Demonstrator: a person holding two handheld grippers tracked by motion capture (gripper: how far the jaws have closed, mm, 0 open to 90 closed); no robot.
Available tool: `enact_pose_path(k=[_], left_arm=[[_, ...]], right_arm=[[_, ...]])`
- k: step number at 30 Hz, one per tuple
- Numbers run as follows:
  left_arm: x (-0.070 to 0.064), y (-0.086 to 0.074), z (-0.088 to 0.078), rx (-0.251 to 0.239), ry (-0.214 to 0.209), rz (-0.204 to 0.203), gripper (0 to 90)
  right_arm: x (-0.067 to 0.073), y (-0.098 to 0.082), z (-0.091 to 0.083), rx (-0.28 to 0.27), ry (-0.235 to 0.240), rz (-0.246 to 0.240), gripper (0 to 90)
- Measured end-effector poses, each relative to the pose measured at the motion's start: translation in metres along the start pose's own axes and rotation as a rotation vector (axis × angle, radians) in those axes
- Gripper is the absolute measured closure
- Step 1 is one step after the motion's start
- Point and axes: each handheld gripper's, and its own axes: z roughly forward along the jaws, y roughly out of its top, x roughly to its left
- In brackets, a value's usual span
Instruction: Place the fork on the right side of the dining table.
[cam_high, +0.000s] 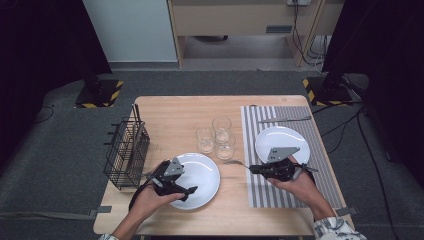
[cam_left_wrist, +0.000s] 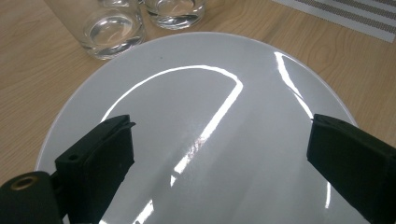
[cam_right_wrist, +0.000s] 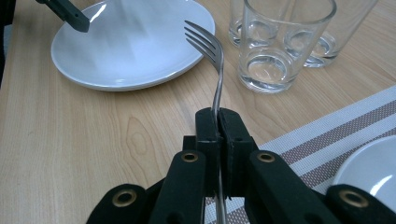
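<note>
The right tool (cam_right_wrist: 218, 122) is clamped tight on the handle of a fork (cam_right_wrist: 212, 51), and that is what the work seems to turn on. From the high view the fork (cam_high: 235, 163) sticks out of the right tool (cam_high: 256, 169) toward nine o'clock, held above the wooden bench (cam_high: 165, 112) rather than lying on it, as far as I can tell. Its long axis runs nearly level across the bench, tines leading, handle back in the jaws.

Straight on from the tines, at about nine o'clock, sits the near white plate (cam_high: 212, 175), just beside the fork's tip with bare wood between them. At roughly eleven o'clock from the tines stand three empty glasses (cam_high: 216, 135), close enough that I'd judge a careless swing could clip them. The right hand (cam_high: 300, 186) is the one carrying the fork; the left tool (cam_high: 176, 192) hovers over the near plate's edge, its jaws standing wide apart with nothing between them.

The fork is slim, polished metal, four tines curving slightly upward, its neck narrow where it enters the pads. Behind the right tool lie the striped placemat (cam_high: 320, 135) and a second white plate (cam_high: 287, 137) on it. A black wire basket (cam_high: 126, 152) stands at the bench's left edge, well apart from the fork.
</note>
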Motion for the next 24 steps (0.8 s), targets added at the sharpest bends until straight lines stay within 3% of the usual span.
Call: enact_pose_path(k=[24], left_arm=[[0.004,-0.007,0.0,0.006,0.027,-0.016,4.6]], right_arm=[[-0.004,-0.013,-0.016,-0.001,-0.04,0.022,87.7]])
